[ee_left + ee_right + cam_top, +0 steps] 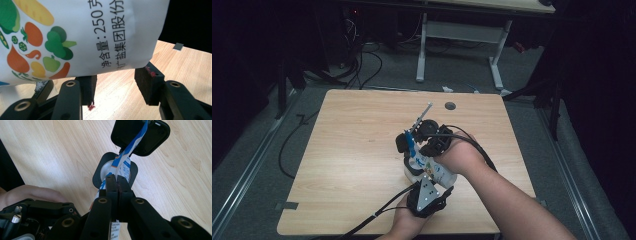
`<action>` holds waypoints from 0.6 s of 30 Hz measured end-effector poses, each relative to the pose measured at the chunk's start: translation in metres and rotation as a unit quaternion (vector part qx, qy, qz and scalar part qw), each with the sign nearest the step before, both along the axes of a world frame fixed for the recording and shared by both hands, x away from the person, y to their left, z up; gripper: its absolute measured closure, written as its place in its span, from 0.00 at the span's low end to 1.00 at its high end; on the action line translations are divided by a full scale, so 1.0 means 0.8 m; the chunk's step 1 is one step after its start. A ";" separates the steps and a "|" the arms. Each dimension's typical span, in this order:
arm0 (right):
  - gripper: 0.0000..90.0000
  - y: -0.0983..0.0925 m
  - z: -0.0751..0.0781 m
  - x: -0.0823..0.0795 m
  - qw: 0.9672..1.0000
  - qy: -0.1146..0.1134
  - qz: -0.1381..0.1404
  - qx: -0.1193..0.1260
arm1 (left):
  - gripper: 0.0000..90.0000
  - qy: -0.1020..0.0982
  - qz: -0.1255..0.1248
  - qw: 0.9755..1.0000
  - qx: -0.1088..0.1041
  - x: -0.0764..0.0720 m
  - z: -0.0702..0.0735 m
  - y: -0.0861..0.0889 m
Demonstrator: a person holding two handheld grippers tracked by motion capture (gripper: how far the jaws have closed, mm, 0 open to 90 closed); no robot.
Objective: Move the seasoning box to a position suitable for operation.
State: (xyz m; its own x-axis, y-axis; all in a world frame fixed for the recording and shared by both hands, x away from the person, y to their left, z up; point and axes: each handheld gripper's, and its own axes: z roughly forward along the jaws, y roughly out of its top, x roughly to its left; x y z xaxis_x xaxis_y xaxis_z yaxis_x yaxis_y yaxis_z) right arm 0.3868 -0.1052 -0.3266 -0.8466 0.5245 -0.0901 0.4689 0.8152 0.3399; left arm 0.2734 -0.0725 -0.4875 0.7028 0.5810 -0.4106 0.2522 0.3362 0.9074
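Observation:
A white bag [87,32] printed with vegetables and black characters stands between both grippers near the table's front middle [434,170]. The tips of my left gripper [116,80] press on its lower end from the near side [424,176]. My right gripper [117,180] is shut on the bag's blue and white top edge [135,140]. Under that edge sits a small black container [98,175] with a round opening and its flip lid [125,132] open. In the high view the right gripper [416,150] reaches in from the right, beside the container [403,143].
The wooden table [352,150] has a round cable hole [450,106] near its back edge and a grey tape patch [287,205] at its front left corner. Cables and a white desk frame [497,65] lie on the floor behind.

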 end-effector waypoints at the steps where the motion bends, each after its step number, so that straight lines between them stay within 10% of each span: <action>1: 1.00 0.000 0.000 0.000 1.000 0.000 -0.001 0.000 | 0.60 0.000 0.000 1.000 -0.001 0.000 0.000 0.000; 18: 1.00 0.000 0.002 0.001 1.000 0.000 -0.003 -0.002 | 0.60 0.002 -0.001 1.000 -0.006 0.001 0.003 -0.002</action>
